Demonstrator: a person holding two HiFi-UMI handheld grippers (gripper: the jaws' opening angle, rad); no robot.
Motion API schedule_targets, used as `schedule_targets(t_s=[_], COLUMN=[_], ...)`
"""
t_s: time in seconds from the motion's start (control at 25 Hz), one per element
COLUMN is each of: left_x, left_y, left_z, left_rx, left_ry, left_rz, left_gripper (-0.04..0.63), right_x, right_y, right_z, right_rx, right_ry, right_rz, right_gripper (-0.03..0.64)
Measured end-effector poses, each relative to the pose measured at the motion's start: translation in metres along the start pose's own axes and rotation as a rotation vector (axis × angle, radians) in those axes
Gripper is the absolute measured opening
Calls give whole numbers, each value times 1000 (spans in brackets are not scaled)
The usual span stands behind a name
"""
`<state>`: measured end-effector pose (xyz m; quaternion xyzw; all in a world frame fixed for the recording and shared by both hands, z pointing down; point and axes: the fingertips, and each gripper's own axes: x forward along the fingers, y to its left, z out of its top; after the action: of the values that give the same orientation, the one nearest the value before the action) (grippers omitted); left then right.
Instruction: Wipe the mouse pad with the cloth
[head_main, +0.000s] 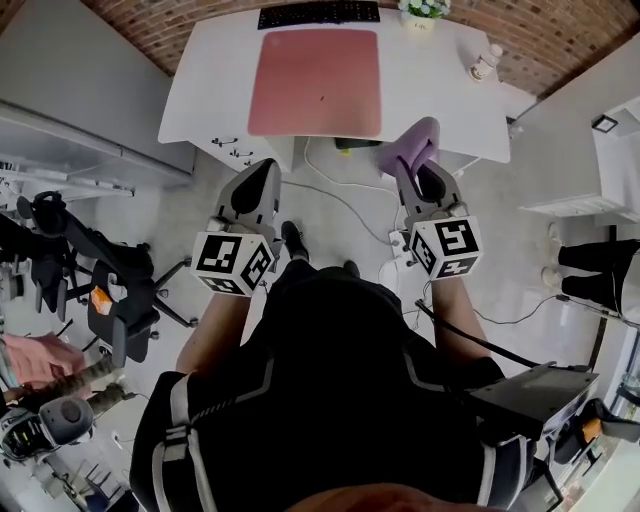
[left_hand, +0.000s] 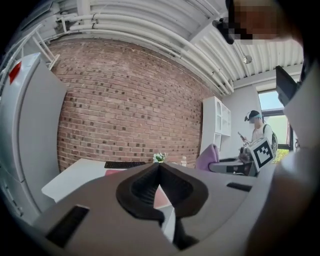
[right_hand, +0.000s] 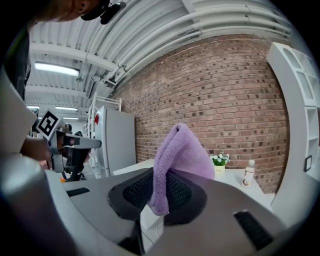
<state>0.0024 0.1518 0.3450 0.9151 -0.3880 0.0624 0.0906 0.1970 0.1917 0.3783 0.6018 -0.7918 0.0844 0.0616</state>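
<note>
A pink mouse pad (head_main: 316, 82) lies flat on the white desk (head_main: 440, 90), ahead of both grippers. My right gripper (head_main: 418, 165) is shut on a folded purple cloth (head_main: 413, 143), which sticks up beyond the jaws (right_hand: 181, 155). It hovers short of the desk's near edge, right of the pad. My left gripper (head_main: 258, 183) is shut with nothing in it, also short of the desk, near the pad's left side. In the left gripper view the jaws (left_hand: 160, 167) meet at the tips, and a strip of the pad (left_hand: 161, 197) shows between them.
A black keyboard (head_main: 318, 14) lies behind the pad, with a small flower pot (head_main: 422, 12) and a white bottle (head_main: 486, 62) at the back right. Cables hang under the desk (head_main: 340, 195). Office chairs (head_main: 110, 290) stand left, white shelving (head_main: 615, 160) right. A person (left_hand: 257, 131) stands far right.
</note>
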Motion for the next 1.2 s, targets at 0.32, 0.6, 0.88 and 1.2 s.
schedule_targets(t_s=[0.32,0.6,0.88,1.2], left_x=[39,75,110,125], left_y=[50,84,126,171], left_z=[3,-4,-23,-35], left_rx=[-12,11,7,-31], left_ry=[25,52,102,134], left_rz=[-63,-130,-150,-201], left_gripper=[2,2,2,2], right_x=[53,93,133,162], right_y=[-17,-32,-51,-68], right_z=[2,-15,-51,-97], right_rx=[10,-1,-1,0], right_ry=[40,83,197,353], right_rz=[-65,-149,-249,-352], right_gripper=[60,60,60,60])
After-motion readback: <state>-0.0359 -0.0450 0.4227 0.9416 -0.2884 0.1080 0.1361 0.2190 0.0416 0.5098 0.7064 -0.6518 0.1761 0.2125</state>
